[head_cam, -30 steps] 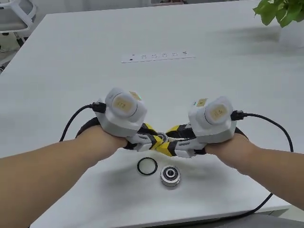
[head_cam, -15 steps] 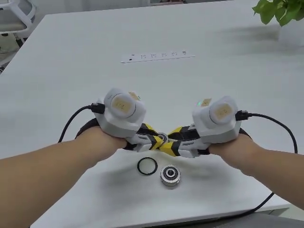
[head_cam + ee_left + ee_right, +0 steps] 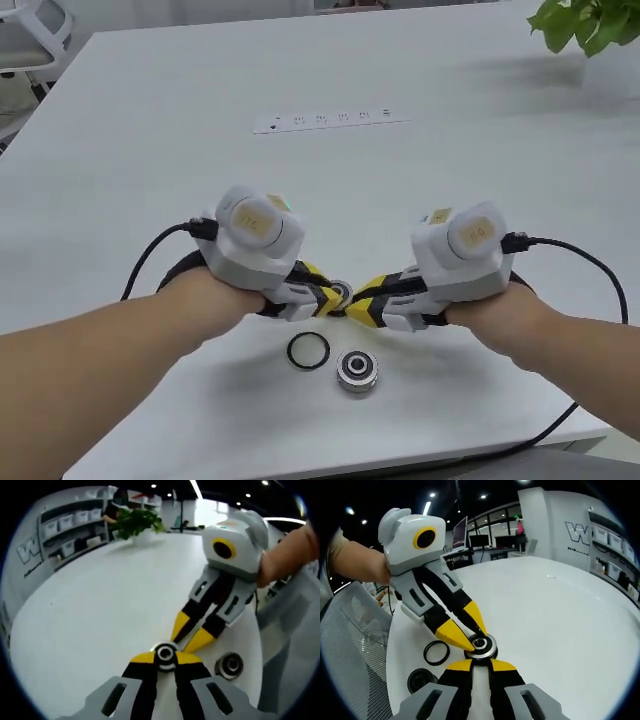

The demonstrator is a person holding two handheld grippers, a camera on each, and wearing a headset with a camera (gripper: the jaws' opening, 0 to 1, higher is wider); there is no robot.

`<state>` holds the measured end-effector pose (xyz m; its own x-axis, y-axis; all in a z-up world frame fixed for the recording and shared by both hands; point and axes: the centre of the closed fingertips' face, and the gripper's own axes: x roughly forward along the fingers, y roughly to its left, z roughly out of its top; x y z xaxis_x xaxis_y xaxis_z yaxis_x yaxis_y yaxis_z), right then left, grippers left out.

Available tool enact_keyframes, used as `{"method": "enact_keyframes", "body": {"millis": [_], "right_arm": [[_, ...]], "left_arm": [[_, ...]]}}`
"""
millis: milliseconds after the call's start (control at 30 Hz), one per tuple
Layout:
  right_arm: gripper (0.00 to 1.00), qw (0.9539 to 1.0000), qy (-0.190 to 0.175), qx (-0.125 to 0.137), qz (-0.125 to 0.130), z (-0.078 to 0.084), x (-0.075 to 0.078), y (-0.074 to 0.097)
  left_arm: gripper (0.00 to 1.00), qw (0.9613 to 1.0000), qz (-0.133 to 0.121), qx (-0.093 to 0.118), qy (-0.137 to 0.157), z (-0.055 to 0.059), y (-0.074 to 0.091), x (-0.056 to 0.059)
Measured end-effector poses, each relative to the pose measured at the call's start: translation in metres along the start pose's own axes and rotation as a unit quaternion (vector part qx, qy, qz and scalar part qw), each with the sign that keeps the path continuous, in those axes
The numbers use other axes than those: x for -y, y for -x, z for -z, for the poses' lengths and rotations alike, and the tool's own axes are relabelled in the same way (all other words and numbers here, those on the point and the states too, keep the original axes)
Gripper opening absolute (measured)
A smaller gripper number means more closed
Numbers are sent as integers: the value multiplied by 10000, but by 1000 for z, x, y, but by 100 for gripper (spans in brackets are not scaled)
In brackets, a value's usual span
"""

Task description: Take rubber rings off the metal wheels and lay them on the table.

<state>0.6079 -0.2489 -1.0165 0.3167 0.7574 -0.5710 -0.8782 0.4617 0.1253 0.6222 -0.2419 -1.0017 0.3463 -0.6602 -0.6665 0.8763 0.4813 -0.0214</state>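
your left gripper (image 3: 165,658) was clamped shut on a wheel (image 3: 165,651), holding it up off the table (image 3: 150,150) between your two hands. your right gripper (image 3: 189,636) met it nose to nose, its jaws drawn nearly together with the tips at the wheel's edge. the right gripper view was too crowded there for me to tell whether they had pinched anything. nearer you than the grippers, close to the table's front edge, a loose ring (image 3: 308,351) lay flat. a second wheel (image 3: 357,369) lay just beside it on its right, not touching it. a power strip (image 3: 330,120) sat well beyond, mid-table, and a plant (image 3: 590,20) stood at the far right corner.
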Motion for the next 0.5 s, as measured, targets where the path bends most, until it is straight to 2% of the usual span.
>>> {"method": "enact_keyframes", "body": {"millis": [500], "right_arm": [[3, 9989, -455, 85, -42, 1, 0, 1]], "left_arm": [[13, 10000, -37, 5, 51, 0, -1, 0]]}}
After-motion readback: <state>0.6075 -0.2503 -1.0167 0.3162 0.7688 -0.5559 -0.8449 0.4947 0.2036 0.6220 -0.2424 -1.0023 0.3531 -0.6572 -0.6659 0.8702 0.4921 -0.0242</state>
